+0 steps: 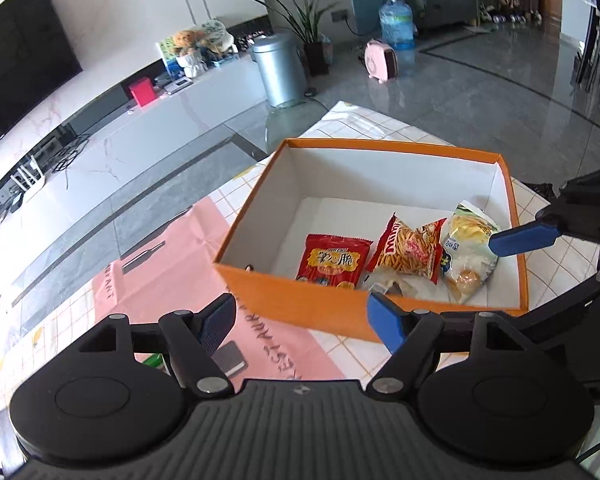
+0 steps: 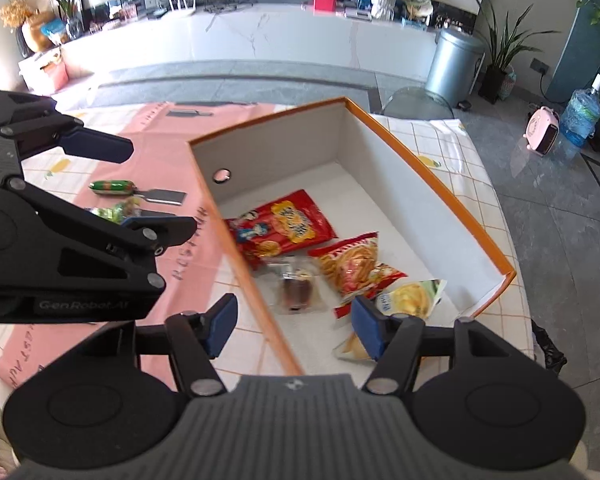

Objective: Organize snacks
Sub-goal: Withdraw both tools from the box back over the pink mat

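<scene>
An orange box (image 1: 288, 304) with white inside stands on the table; it also shows in the right wrist view (image 2: 440, 176). Inside lie a red snack packet (image 1: 332, 262), a red-yellow stick-snack bag (image 1: 408, 252), a pale chip bag (image 1: 466, 252) and a clear-wrapped brown cake (image 2: 298, 290). My left gripper (image 1: 304, 320) is open and empty at the box's near wall. My right gripper (image 2: 292, 326) is open and empty over the box's near corner, one finger by the chip bag (image 2: 412, 296). A green sausage (image 2: 112, 187) and a green candy pack (image 2: 116, 213) lie on the pink cloth.
The table carries a pink cloth (image 1: 172, 264) over a checked cloth (image 1: 556, 248). A small dark block (image 1: 230, 360) lies under my left gripper. Beyond the table edge are a grey bin (image 1: 278, 68), plants and a water bottle (image 1: 396, 20) on the floor.
</scene>
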Motion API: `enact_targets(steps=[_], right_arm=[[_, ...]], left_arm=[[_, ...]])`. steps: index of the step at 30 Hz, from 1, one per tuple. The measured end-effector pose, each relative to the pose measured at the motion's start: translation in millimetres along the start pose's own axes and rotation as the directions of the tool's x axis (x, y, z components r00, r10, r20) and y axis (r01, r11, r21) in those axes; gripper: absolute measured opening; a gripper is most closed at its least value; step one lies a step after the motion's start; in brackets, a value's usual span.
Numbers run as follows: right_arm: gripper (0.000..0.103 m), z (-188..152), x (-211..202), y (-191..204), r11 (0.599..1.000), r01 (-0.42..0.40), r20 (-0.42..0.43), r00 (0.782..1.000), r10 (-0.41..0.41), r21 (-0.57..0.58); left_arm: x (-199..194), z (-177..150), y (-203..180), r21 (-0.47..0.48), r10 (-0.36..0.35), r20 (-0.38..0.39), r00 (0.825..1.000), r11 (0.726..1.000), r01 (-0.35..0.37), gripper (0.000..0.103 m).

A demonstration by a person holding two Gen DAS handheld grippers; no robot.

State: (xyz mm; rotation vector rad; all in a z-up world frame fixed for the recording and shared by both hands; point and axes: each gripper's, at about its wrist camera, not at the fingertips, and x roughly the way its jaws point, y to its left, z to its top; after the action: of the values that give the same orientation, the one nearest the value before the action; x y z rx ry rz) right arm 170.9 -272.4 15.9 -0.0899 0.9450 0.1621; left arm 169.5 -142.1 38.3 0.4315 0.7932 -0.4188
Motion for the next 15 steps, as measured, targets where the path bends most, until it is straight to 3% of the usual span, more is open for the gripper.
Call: enact_targets(steps=[9,15], right_arm=[[0.066,-52.8,-15.9,52.2,0.992,-0.021,0.132,0.991,0.005,0.121],[0.067,-80.2,-9.4,86.9,0.982,-0.036,0.170,0.986,0.004,0.185]], left_arm=[[-41.2,-60.4,26.6,-0.152,0.052,0.074,0.996,0.988,-0.041,0.088],[-56.4,-111.3,55.1,-0.296,0.061,0.102,0.993,0.955,-0.028,0.088]])
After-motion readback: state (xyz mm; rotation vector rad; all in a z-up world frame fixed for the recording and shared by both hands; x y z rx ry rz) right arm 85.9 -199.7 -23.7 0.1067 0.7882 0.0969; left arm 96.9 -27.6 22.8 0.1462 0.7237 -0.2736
